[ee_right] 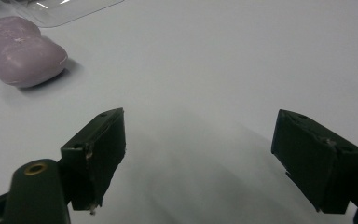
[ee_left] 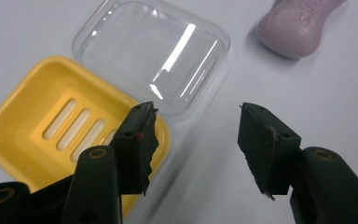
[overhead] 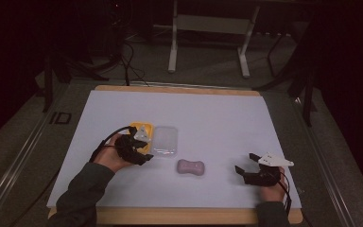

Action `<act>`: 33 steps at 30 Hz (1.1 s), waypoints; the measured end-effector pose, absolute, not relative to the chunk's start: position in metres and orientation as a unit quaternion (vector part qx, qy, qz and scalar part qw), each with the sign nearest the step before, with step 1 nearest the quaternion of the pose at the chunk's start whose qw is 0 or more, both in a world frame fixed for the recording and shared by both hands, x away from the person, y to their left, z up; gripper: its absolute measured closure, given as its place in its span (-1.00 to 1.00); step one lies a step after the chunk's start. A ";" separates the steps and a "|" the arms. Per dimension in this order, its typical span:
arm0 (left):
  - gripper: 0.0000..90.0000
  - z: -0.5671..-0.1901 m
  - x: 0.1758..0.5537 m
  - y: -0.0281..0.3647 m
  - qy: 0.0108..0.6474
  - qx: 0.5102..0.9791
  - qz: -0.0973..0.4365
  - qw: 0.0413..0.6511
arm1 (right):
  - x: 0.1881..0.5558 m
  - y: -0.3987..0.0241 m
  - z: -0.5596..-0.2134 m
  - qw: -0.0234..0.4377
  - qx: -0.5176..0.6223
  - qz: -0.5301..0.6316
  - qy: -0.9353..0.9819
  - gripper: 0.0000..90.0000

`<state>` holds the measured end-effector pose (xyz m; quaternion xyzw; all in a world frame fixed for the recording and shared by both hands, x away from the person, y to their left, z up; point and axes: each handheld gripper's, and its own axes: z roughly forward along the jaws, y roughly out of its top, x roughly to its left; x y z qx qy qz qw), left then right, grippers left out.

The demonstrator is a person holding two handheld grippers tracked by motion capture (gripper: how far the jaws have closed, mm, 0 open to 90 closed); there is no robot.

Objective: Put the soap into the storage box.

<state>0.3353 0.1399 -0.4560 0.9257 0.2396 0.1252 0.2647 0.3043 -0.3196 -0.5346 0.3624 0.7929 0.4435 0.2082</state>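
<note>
A yellow soap dish (ee_left: 42, 116) with slotted bottom lies on the white table sheet (overhead: 208, 118). A clear plastic lid (ee_left: 154, 51) rests right beside it, touching its edge. My left gripper (ee_left: 196, 114) hovers over the dish's near corner, open, with nothing between its jaws. In the high view the left gripper (overhead: 145, 149) covers part of the dish (overhead: 133, 126), and the lid (overhead: 164, 141) lies to its right. A pale purple soap bar (overhead: 191, 167) lies loose on the sheet. My right gripper (overhead: 244, 161) stands open to the right of the bar (ee_right: 23, 53), apart from it.
The white sheet covers a wooden table top whose edge (overhead: 179, 216) shows at the front. A white frame stand (overhead: 208, 28) and cables are on the dark floor behind the table.
</note>
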 end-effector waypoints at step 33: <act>0.05 -0.437 0.349 0.108 0.180 0.945 0.121 0.244 | 0.304 -0.320 -0.535 0.209 0.363 0.444 0.792 -0.61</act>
